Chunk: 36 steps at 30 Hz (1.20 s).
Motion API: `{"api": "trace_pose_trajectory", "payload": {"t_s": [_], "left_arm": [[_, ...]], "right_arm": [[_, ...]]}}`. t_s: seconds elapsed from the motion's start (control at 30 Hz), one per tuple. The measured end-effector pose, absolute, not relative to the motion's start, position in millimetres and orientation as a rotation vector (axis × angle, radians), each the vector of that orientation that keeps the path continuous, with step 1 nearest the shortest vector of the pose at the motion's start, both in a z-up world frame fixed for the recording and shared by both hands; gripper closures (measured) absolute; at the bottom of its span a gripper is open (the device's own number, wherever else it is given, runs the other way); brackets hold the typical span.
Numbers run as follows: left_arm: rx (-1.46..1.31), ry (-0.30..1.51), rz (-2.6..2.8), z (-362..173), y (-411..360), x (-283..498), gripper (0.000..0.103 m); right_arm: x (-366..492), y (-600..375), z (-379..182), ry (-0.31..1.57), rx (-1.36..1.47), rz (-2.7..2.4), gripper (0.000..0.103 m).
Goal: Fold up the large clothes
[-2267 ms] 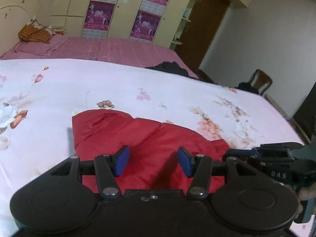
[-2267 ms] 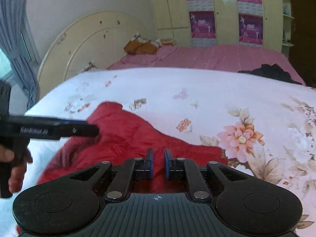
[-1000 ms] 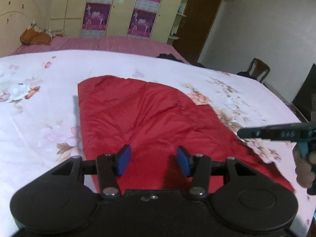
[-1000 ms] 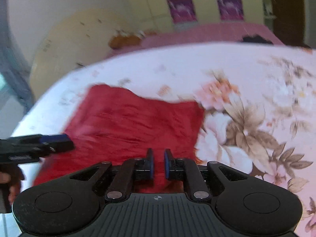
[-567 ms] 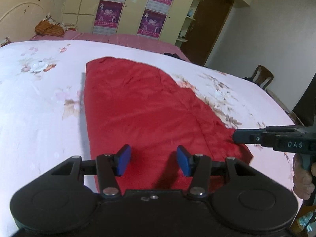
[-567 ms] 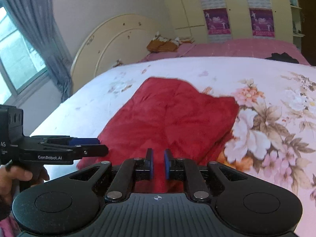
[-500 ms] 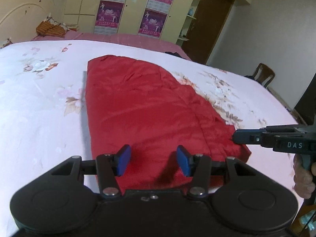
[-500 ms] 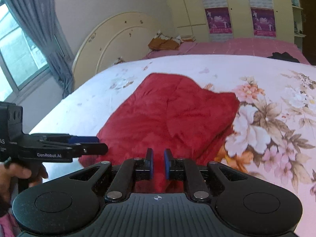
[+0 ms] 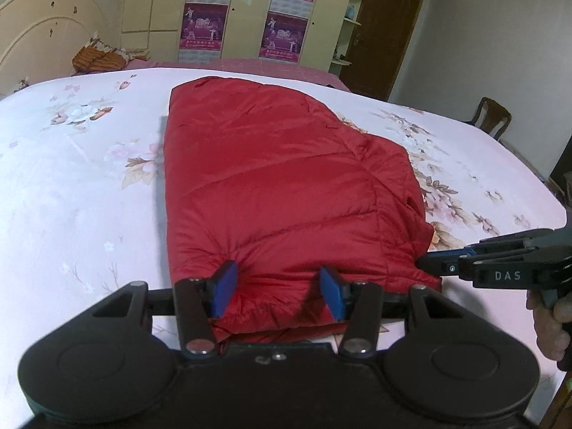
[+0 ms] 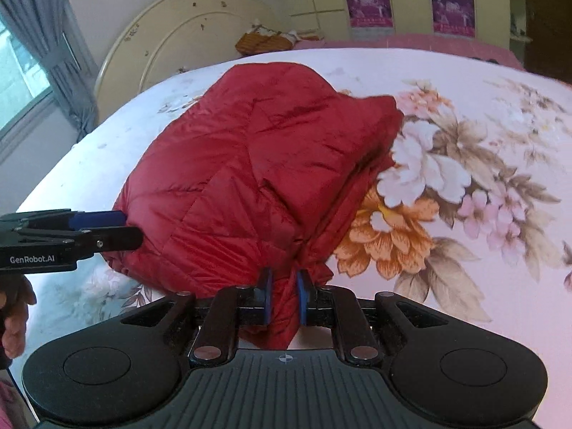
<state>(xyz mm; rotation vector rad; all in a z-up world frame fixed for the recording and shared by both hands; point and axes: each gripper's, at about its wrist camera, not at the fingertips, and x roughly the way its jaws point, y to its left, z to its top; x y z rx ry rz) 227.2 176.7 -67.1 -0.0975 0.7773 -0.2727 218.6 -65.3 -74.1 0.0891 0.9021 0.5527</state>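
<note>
**Tongs on the near hem: right pinching, left unclear**

Right gripper (image 10: pixel 283 295): jaws nearly together, pinching a bunched corner of the red quilted jacket (image 10: pixel 257 164) at its near right end. Fabric runs straight through the blue pads. Left gripper (image 9: pixel 278 295): jaws stand about half spread with the thick near hem between them. The pads (image 9: pixel 224 287) sit against the puffed fabric, but we cannot tell whether they actually clamp it.

The jacket lies already doubled on the floral bedsheet (image 9: pixel 82 193), long axis running away from us, near hem at the tongs, far end towards the cream headboard (image 10: pixel 178 39).

Doing this step well, as we judge it:
- Confirm the left pads bite through all layers before any lift. Padded fabric is slippery and springs back.
- Keep both tongs level with each other, so the hem rises as one straight line and does not twist.
- Right grip is on a bunched corner only; inner layers may slide out. We would carry it low and slow.
- Land the hem square on the far end, then press the air out.

Edges and room:
- Left side of the jacket is a clean straight edge; right side steps in and looks looser, with layers showing.
- Open sheet on both sides and beyond the far end, so there is plenty of room to carry forward.
- Bed edge is close on the near side. The wooden chair (image 9: pixel 495 116) and the wardrobe doors (image 9: pixel 246 14) stand well apart.
</note>
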Motion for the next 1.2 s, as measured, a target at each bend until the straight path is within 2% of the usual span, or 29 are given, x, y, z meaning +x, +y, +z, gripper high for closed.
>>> {"api": "trace_pose_trajectory", "payload": {"t_s": [0.23,0.33,0.5,0.67,0.87,1.2], "left_arm": [[-0.083,0.780,-0.275,-67.1,177.3,228.7,0.053],[-0.082,0.787,-0.270,-49.4,176.2,224.9,0.054],[-0.086,0.695,-0.307,-12.6,169.6,233.4,0.053],[-0.097,0.757,-0.352,-32.7,150.5,284.2,0.053],[-0.112,0.786,-0.359,-67.7,151.8,292.8,0.053],[-0.085,0.769,-0.380,-67.1,159.5,290.1,0.053]], "right_arm": [[218.6,-61.3,-66.5,0.913,0.070,0.543,0.091],[208.7,-68.2,-34.1,0.836,0.094,0.551,0.091],[222.4,-67.4,3.8,0.715,0.101,0.554,0.091],[263.3,-45.8,-19.4,0.773,0.092,0.530,0.091],[286.6,-49.4,-69.2,0.883,0.155,0.496,0.091],[282.1,-46.2,-71.5,0.883,0.162,0.466,0.091]]}}
